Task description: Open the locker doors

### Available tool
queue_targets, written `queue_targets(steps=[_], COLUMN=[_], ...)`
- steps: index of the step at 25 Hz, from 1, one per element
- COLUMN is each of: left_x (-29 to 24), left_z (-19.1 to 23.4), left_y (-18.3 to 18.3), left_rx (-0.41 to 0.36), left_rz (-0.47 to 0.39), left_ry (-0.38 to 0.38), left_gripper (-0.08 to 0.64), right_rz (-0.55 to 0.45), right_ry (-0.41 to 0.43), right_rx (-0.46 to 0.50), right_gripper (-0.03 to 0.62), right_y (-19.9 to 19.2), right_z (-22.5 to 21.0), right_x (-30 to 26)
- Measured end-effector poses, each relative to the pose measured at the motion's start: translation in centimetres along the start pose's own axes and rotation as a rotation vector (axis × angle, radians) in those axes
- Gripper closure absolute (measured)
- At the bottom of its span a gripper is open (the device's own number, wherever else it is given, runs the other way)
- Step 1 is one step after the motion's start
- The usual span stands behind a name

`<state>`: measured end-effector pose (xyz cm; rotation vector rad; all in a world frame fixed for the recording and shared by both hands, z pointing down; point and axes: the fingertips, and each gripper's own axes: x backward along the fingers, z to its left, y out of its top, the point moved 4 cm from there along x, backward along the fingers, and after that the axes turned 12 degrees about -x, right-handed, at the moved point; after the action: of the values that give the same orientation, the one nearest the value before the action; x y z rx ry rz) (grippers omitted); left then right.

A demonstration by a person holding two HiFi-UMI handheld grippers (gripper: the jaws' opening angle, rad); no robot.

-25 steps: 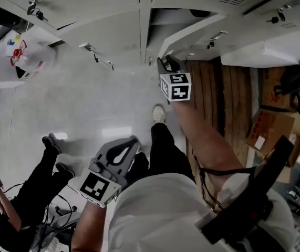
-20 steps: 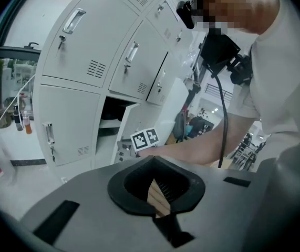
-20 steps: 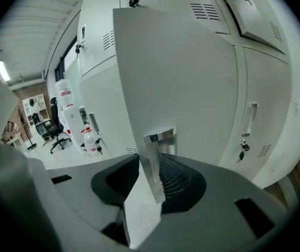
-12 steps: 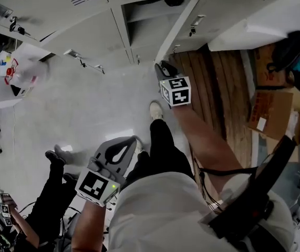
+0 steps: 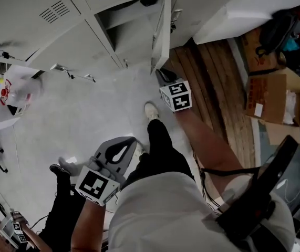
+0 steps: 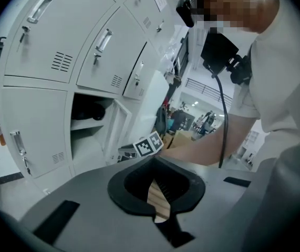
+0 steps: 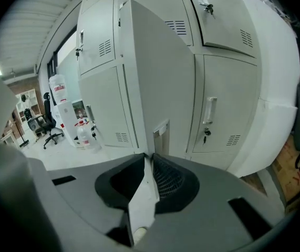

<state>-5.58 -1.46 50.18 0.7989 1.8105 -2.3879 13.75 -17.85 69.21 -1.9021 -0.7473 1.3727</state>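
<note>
The white locker door (image 5: 161,33) stands swung out from its open compartment (image 5: 128,30), edge-on in the head view. My right gripper (image 5: 162,73) is at the door's lower free edge. In the right gripper view the door (image 7: 155,77) runs between the jaws of the right gripper (image 7: 150,157), which are closing and pinch its thin edge. My left gripper (image 5: 134,139) hangs low by my leg, away from the lockers. In its own view, the left gripper (image 6: 153,161) is shut with nothing in it, and the open compartment (image 6: 89,125) shows behind.
Closed lockers with handles (image 7: 208,112) flank the open one. Cardboard boxes (image 5: 268,104) sit on wooden boards (image 5: 213,88) at the right. A seated person's legs (image 5: 65,203) are at lower left. A water jug (image 5: 21,91) stands by the left lockers.
The locker door has swung further out and now shows edge-on. My right gripper stays at the door's lower edge. The left gripper has hardly moved.
</note>
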Motion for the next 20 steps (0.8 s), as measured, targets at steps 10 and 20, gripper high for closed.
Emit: queue_targets(steps=[10, 20], left_x=[-2.4, -4.0], left_z=[-0.8, -1.2], left_y=[1.5, 1.9], left_rx=[-0.046, -0.054], left_rz=[-0.004, 0.004], left_ry=[-0.098, -0.126], left_gripper=[0.549, 0.549], right_rz=[0.006, 0.017], right_ry=[-0.104, -0.135], right_rx=[0.009, 0.019], right_gripper=[0.546, 0.546], right_y=[-1.1, -0.7], right_z=[-6.3, -10.7], right_x=[3.3, 4.9])
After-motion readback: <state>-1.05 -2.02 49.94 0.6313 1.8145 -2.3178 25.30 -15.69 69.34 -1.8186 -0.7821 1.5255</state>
